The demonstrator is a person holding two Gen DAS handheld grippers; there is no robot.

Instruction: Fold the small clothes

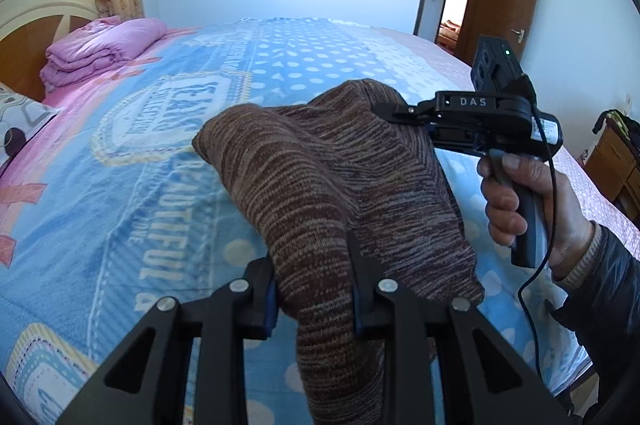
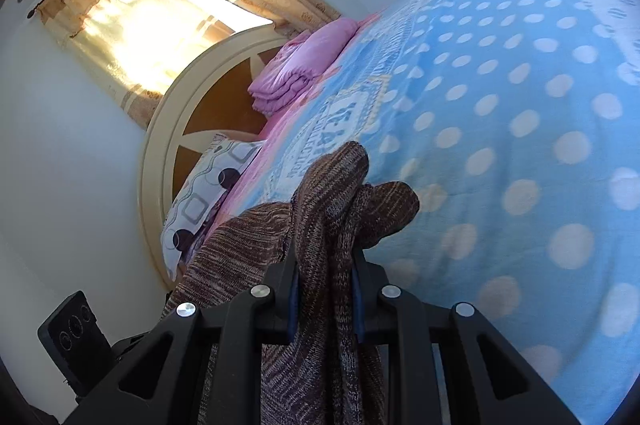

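Observation:
A brown striped knit garment (image 1: 320,177) hangs in the air above the bed, held by both grippers. My left gripper (image 1: 314,285) is shut on its near edge. My right gripper (image 1: 390,113) comes in from the right in the left wrist view and is shut on the garment's far top edge. In the right wrist view the garment (image 2: 328,209) is bunched between the jaws of my right gripper (image 2: 325,265), and part of it drapes down to the left. The left gripper's body (image 2: 76,337) shows at the lower left of that view.
The bed has a blue polka-dot cover with lettering (image 1: 160,153). A folded pink quilt (image 1: 100,49) and a patterned pillow (image 2: 204,185) lie by the headboard (image 2: 160,153). An open brown door (image 1: 508,1) and a wooden cabinet (image 1: 616,165) stand to the right.

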